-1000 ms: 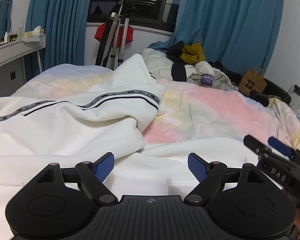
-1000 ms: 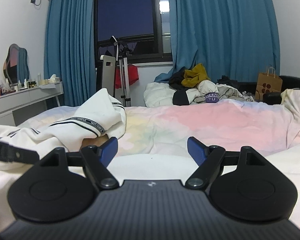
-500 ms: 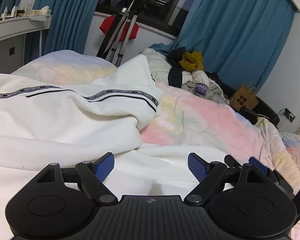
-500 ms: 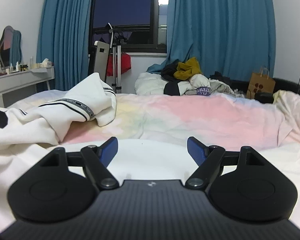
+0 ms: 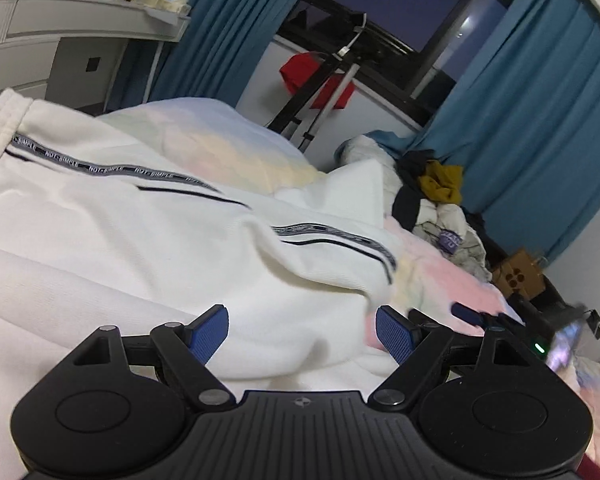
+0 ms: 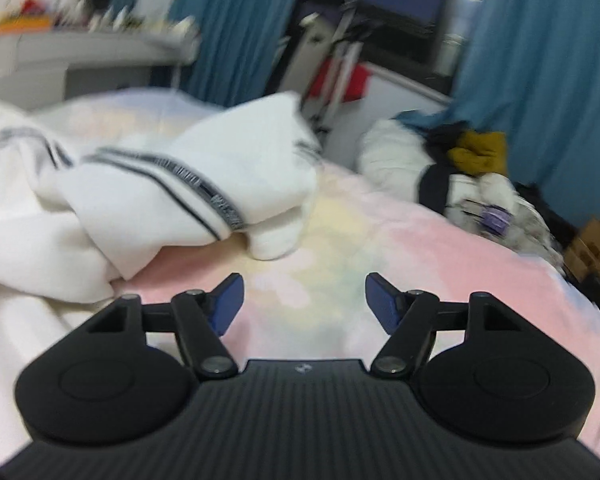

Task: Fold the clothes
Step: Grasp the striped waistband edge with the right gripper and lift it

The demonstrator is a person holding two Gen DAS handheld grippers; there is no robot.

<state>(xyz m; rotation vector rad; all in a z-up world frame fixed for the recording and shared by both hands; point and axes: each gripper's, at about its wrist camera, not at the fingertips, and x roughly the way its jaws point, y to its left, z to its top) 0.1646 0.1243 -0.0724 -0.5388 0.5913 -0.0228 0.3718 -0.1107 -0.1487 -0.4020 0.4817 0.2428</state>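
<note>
A: Where is the garment?

B: The white sweatshirt (image 5: 148, 240) lies rumpled on the pastel bedspread (image 5: 460, 280), straight ahead of the left gripper (image 5: 302, 336) and spreading off to its left. A grey band printed "NOT SIMPLE", edged with dark stripes, runs along a sleeve. From the right gripper (image 6: 304, 300) the same sweatshirt sits ahead and to the left, a folded-over sleeve end nearest its tips; that view is blurred.

A: Does either tool have hold of it?

B: No. The left gripper's blue pads (image 5: 208, 332) stand wide apart above the white cloth, with nothing pinched. The right gripper's jaws have just been closing a little, yet they are still well apart, with only bare bedspread showing between them.

A: Can each tool see the other?

B: The right gripper's tips poke into the left wrist view just to the right of the left gripper's right finger.

A: And farther out?

B: Ahead and to the right, a heap of clothes (image 5: 436, 196) sits at the far end of the bed, a mustard-yellow piece on top. Beyond are teal curtains (image 5: 540, 120), a dark window, a tripod stand (image 5: 324, 92) with something red behind it, and a brown paper bag (image 5: 520, 276). Far left stands a white dressing table (image 5: 72, 40).
</note>
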